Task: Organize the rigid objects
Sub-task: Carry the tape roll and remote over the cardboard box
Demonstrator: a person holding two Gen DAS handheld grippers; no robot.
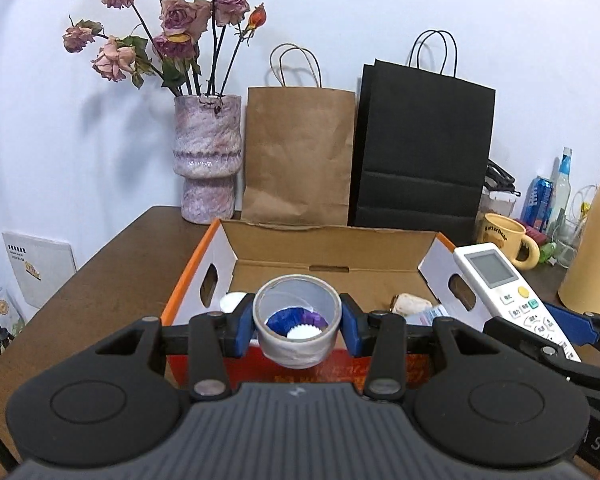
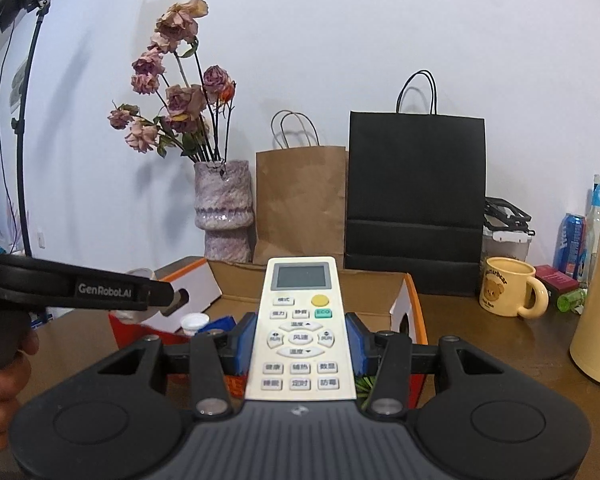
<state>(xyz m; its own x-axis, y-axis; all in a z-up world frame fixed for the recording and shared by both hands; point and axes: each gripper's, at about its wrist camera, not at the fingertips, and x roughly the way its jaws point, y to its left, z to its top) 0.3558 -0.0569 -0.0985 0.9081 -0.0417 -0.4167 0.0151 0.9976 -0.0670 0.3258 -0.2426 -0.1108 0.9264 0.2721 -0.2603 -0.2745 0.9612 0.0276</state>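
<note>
Left gripper (image 1: 297, 322): blue pads pressed against both sides of a grey tape roll (image 1: 296, 326), held over the near edge of the cardboard box (image 1: 328, 246). Roll's hole faces the camera; a purple-and-blue wrapper and a white fluted cup show through it, lying in the box.

Right gripper (image 2: 301, 346): clamped on a white remote control (image 2: 300, 328), screen end forward, keypad up, poised above the box's near right corner.

Left wrist view only: box interior, with a white round lid (image 1: 231, 301) at the left wall and a pale wrapped item (image 1: 410, 303) toward the right; white card leaning below the table's left edge. The remote appears here at the right, slanting over the box rim, blue pad of the right gripper beside it.

Right wrist view only: studio lamp on stand (image 2: 28, 80) at far left; the left gripper's body seen side-on with a hand under it; white small cup (image 2: 194, 324) in the box.

Both views: vase of dried roses (image 1: 208, 160), brown paper bag (image 1: 298, 156), black paper bag (image 1: 422, 152) against the wall; yellow bear mug (image 2: 508, 292), blue can, bottle and cream jug on the brown table (image 1: 100, 280) at right.
</note>
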